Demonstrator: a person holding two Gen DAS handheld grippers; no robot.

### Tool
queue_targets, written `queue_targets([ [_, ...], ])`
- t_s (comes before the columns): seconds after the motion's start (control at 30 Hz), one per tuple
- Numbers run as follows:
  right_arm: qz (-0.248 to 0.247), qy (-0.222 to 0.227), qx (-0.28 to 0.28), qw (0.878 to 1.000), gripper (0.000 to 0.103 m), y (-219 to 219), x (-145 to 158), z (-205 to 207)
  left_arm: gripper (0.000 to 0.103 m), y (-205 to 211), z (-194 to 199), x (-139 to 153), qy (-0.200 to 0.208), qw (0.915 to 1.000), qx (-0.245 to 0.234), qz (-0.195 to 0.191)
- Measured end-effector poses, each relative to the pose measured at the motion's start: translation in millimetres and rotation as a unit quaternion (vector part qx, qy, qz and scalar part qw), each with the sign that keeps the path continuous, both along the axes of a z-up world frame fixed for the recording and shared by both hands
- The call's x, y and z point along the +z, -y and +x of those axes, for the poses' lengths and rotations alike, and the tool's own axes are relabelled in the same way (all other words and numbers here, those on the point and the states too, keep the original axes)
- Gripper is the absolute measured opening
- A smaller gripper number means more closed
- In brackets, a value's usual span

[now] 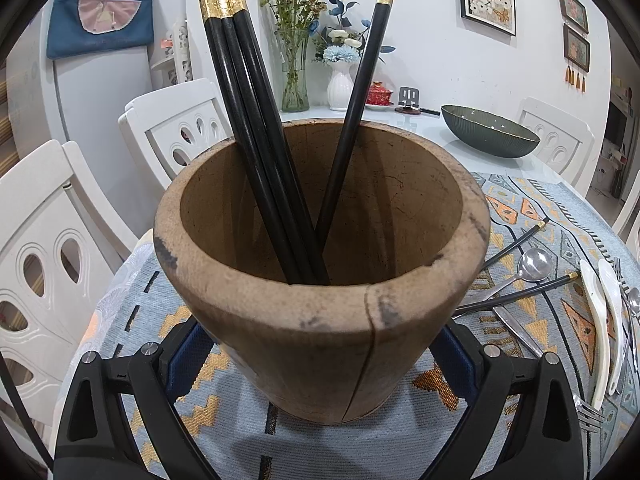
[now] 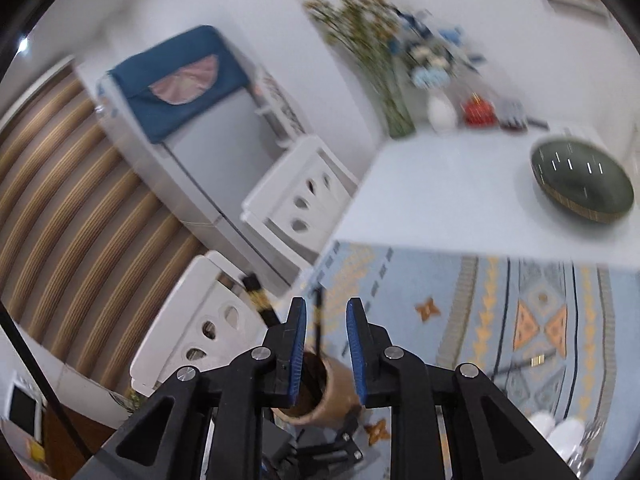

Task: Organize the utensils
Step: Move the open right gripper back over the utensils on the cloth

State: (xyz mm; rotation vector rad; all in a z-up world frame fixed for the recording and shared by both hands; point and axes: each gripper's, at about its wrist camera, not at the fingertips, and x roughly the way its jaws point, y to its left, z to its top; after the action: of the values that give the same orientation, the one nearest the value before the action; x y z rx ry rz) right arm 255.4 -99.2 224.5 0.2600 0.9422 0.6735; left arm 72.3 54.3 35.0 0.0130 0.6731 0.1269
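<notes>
A brown wooden holder (image 1: 320, 340) stands on the patterned cloth (image 1: 532, 208), and my left gripper (image 1: 316, 354) is shut on its lower sides. Three black gold-banded chopsticks (image 1: 256, 140) lean left inside it and one chopstick (image 1: 352, 112) leans right. Loose on the cloth to the right lie two more chopsticks (image 1: 516, 244), a metal spoon (image 1: 532, 264), a knife (image 1: 516, 328), two white ceramic spoons (image 1: 600, 320) and a fork (image 1: 588, 416). In the blurred right wrist view my right gripper (image 2: 326, 308) hovers above the holder (image 2: 332, 396), open narrowly; a chopstick (image 2: 318, 320) shows in the gap, untouched.
A dark green bowl (image 1: 490, 132) sits on the white table beyond the cloth. Flower vases (image 1: 296, 72) and a red lidded cup (image 1: 378, 94) stand at the far edge by the wall. White chairs (image 1: 48, 240) surround the table on the left and far right.
</notes>
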Motion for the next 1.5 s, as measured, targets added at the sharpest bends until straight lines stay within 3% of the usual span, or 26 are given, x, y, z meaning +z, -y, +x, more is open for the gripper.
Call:
queue_targets([
  [0.3, 0.031, -0.118, -0.068, 0.99, 0.02, 50.3, -59.9, 8.4, 0.098, 0.0, 0.0, 0.1, 0.0, 1.0, 0.0, 0.001],
  [0.47, 0.027, -0.16, -0.088, 0.983, 0.02, 60.4, -86.9, 5.9, 0.098, -0.2, 0.1, 0.1, 0.0, 1.0, 0.0, 0.0],
  [0.73, -0.033, -0.235, -0.078, 0.968, 0.021, 67.2, -143.5, -15.4, 0.098, -1.0, 1.1, -0.2, -0.001, 1.0, 0.0, 0.0],
  [0.83, -0.031, -0.273, -0.077, 0.959, 0.021, 73.5, -168.2, -36.7, 0.099, -1.3, 1.3, -0.7, -0.002, 1.0, 0.0, -0.001],
  [1.0, -0.047, -0.333, -0.023, 0.941, 0.021, 63.0, -209.0, -76.7, 0.099, -1.8, 1.3, -1.5, -0.002, 1.0, 0.0, 0.0],
  [1.07, -0.09, -0.331, 0.004, 0.939, 0.021, 55.9, -217.4, -86.7, 0.099, -2.1, 1.5, -1.4, -0.003, 1.0, 0.0, -0.001],
  [1.13, -0.108, -0.305, 0.006, 0.946, 0.019, 58.6, -218.0, -88.7, 0.099, -2.0, 1.3, -1.5, -0.003, 1.0, 0.0, -0.001],
  [1.23, -0.113, -0.287, -0.047, 0.95, 0.017, 77.1, -216.2, -78.8, 0.099, -1.9, 1.3, -1.5, -0.003, 1.0, 0.0, -0.001],
  [1.37, -0.163, -0.217, -0.09, 0.958, 0.017, 91.3, -208.0, -54.8, 0.099, -1.9, 1.6, -1.4, -0.003, 1.0, 0.0, -0.001],
  [1.5, -0.18, -0.197, -0.143, 0.953, 0.02, 110.5, -199.5, -35.6, 0.099, -1.7, 1.5, -1.6, -0.003, 1.0, -0.001, -0.002],
])
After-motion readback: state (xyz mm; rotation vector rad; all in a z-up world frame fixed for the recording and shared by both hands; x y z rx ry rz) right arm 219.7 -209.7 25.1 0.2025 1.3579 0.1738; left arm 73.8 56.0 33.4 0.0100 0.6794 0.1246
